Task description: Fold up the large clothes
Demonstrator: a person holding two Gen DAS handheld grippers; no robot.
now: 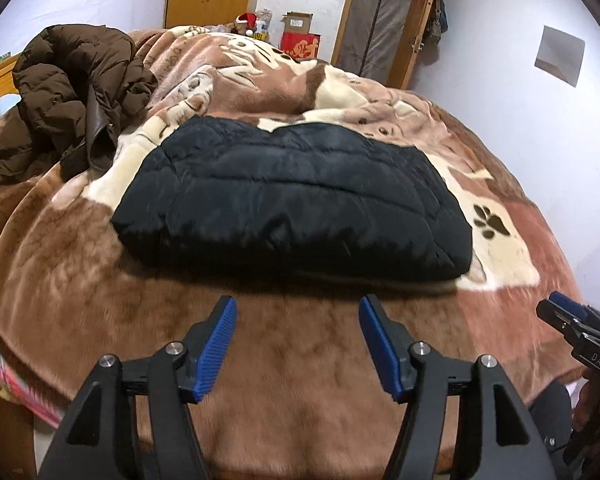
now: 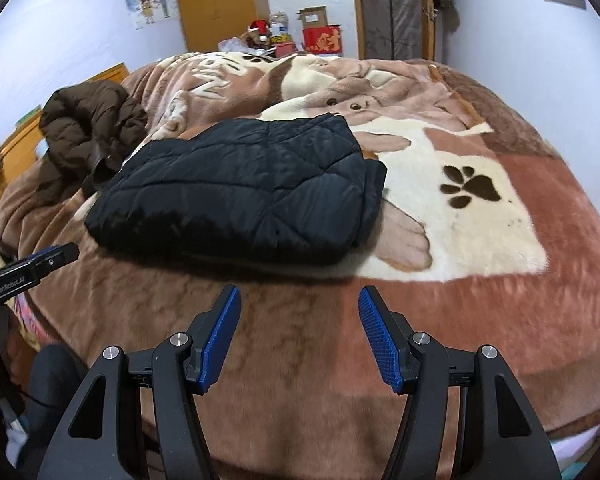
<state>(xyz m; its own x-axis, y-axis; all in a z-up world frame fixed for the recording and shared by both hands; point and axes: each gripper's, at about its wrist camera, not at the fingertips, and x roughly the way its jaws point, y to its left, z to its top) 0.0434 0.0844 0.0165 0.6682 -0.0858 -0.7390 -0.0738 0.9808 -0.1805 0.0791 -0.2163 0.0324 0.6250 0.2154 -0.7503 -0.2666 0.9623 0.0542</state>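
Nearest the cameras, the left gripper [image 1: 298,306] and the right gripper [image 2: 300,296] both hung above the near part of the blanket [image 1: 260,360], each with its blue pads spread wide and nothing between them. Just beyond them lay the black quilted jacket [image 1: 292,204], already a compact folded bundle resting flat on the blanket, apart from both grippers. Further back and to the left, a brown puffer coat [image 1: 72,92] sat in a crumpled, unfolded heap, near the black bundle but not clearly touching it. The likely trouble from here was that reaching for the brown coat could drag across the slippery, puffy black bundle and spring its fold open, or that the plush blanket could bunch up in a grasp along with the coat. The right wrist view showed layered edges at the bundle's right end, where the left view showed only one smooth mass; the left view showed the brown coat larger.
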